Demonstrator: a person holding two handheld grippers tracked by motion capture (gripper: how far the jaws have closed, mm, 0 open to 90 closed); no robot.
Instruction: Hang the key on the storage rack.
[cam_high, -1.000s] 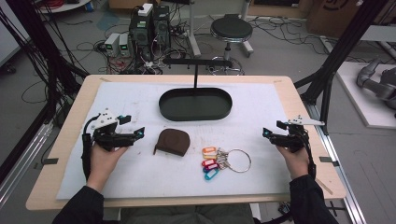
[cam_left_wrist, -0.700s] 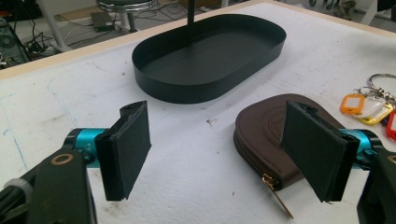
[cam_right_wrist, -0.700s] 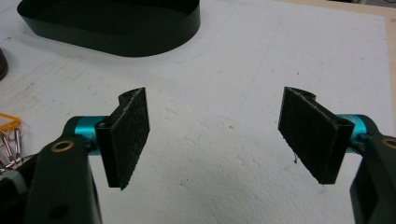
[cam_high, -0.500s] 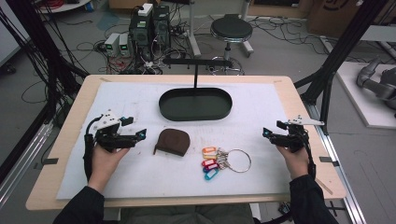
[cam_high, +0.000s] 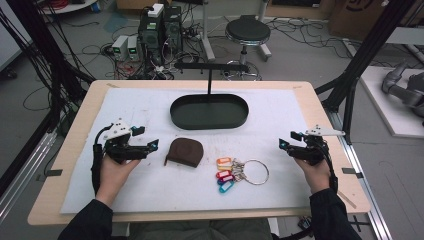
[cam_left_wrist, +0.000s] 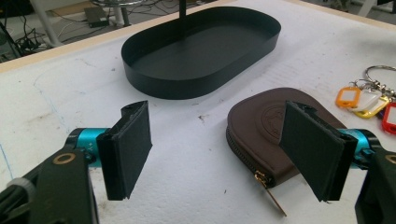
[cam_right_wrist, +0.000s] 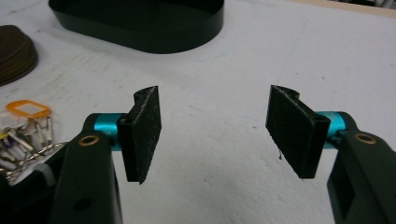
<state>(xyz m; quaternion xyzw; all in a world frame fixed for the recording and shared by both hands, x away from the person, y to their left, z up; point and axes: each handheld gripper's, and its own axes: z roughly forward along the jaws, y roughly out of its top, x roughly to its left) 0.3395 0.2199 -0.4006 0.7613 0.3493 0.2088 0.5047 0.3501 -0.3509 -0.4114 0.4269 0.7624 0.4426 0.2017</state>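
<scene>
A brown zip pouch (cam_high: 184, 151) (cam_left_wrist: 261, 116) lies on the white mat in front of a black oval tray (cam_high: 209, 125) (cam_left_wrist: 187, 84). To its right sits a key ring with coloured tags (cam_high: 235, 172) (cam_left_wrist: 369, 100) (cam_right_wrist: 23, 126). My left gripper (cam_high: 147, 137) (cam_left_wrist: 219, 140) rests open just left of the pouch, with one pad in front of the pouch's near corner and not touching it. My right gripper (cam_high: 288, 140) (cam_right_wrist: 215, 126) is open at the mat's right side, right of the keys. Its jaws have just been closing, with nothing between them.
A thin T-shaped stand (cam_high: 210, 67) rises from the tray's far side. The white mat (cam_high: 280, 110) covers most of the wooden table (cam_high: 325, 105). Beyond the far edge stand a stool (cam_high: 247, 31) and computer boxes (cam_high: 160, 25); black frame posts flank the table.
Both hands have kept their places, and the pouch, keys and tray lie where they were.
</scene>
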